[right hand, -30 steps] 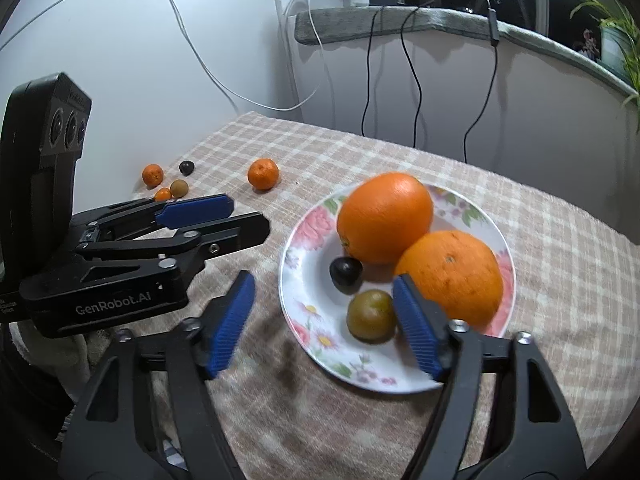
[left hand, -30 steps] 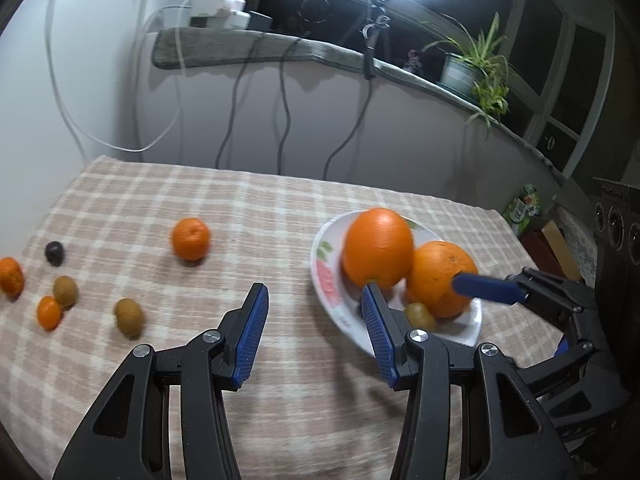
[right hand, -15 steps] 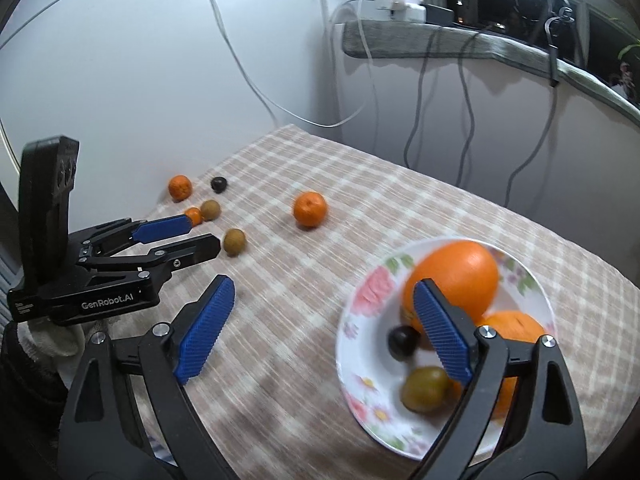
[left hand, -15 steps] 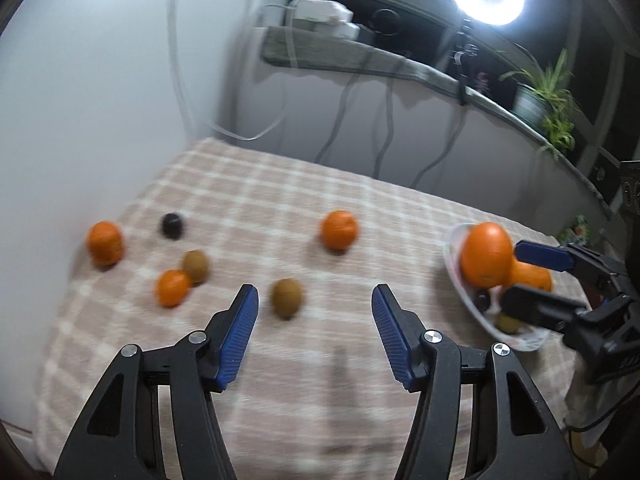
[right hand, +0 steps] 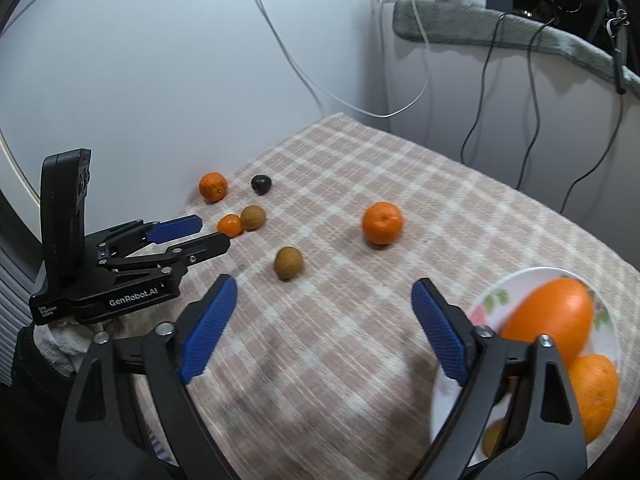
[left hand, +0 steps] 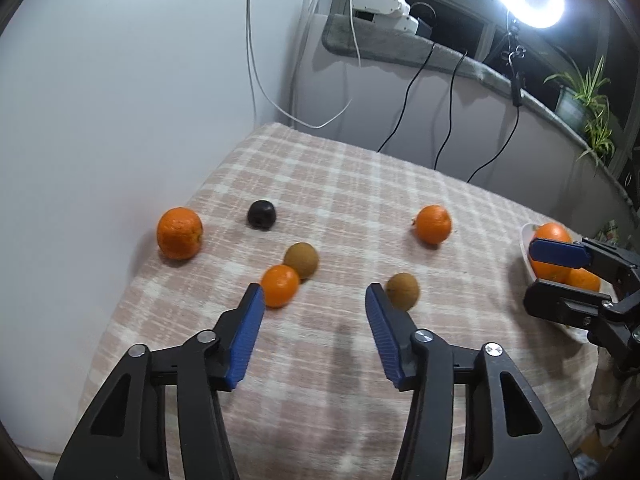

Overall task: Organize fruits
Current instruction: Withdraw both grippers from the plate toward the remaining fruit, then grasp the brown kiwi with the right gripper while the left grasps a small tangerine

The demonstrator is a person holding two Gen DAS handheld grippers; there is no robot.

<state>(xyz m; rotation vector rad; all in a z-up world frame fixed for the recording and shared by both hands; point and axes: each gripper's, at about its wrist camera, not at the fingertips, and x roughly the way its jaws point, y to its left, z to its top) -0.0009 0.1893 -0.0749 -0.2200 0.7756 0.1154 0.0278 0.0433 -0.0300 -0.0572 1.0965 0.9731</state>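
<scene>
Left gripper (left hand: 314,300) hangs above the checked tabletop (left hand: 360,184) with nothing between its blue pads, and the jaws are closing on empty air. From the left wrist view, a small orange (left hand: 280,285) sits just past the left pad and a brown kiwi (left hand: 403,291) just past the right one, so the move I'd call for is to pick one, centre it between the pads, and only then squeeze. Further toward the wall-side edge lie a second kiwi (left hand: 302,260), a dark plum (left hand: 261,214) and a bigger orange (left hand: 179,233); another orange (left hand: 433,224) sits mid-cloth. Over to the right wrist view: right gripper (right hand: 322,322) is spread wide, jaws narrowing, empty too. The flowered plate (right hand: 494,300) with two large oranges (right hand: 548,320) waits at the near right edge, the likely drop spot. Round fruit rolls, so a low, level approach looks wise.
</scene>
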